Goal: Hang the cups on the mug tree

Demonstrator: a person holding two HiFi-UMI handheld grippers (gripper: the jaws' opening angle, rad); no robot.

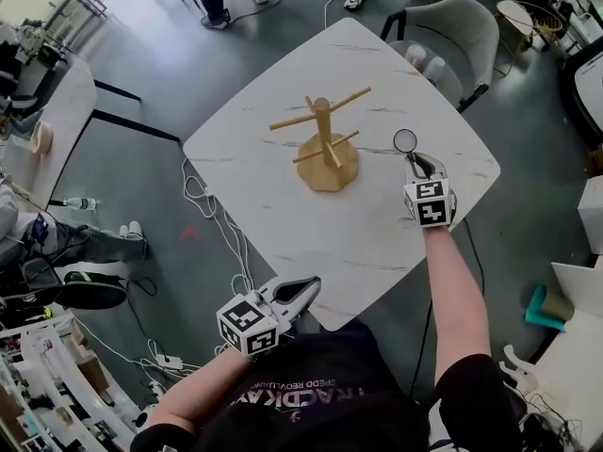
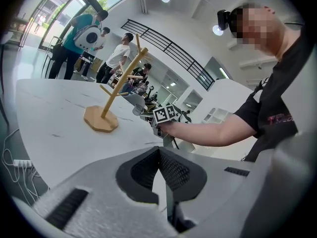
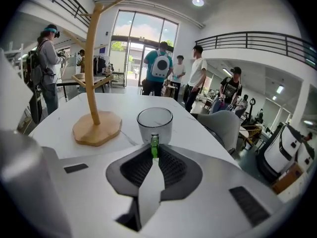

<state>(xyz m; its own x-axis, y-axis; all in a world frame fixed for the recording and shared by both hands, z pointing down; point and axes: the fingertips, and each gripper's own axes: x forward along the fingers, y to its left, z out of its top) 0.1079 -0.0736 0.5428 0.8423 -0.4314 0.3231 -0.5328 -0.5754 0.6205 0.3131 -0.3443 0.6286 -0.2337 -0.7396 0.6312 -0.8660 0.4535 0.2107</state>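
Bright, even daylight all round, fisheye warp at the edges.
Glaring white through the tall windows (image 3: 141, 33) and ceiling spots (image 3: 198, 2); only soft shadows beneath the mug tree (image 1: 325, 153) on the pale bench (image 1: 377, 243); railings bent, corners vignetted black.

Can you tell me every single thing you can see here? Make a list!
table: one, white marble look, in the middle of the room
mug tree: one, light wood, on the table, no cups on it
cup: one, clear glass with a green handle, upright, right of the mug tree
chair: one, grey, at the table's far side
cables: a few, white, on the floor left of the table
people: several, standing across the room
right gripper: one, grey, shut on the cup's green handle
left gripper: one, grey, shut and empty, just off the table's near edge
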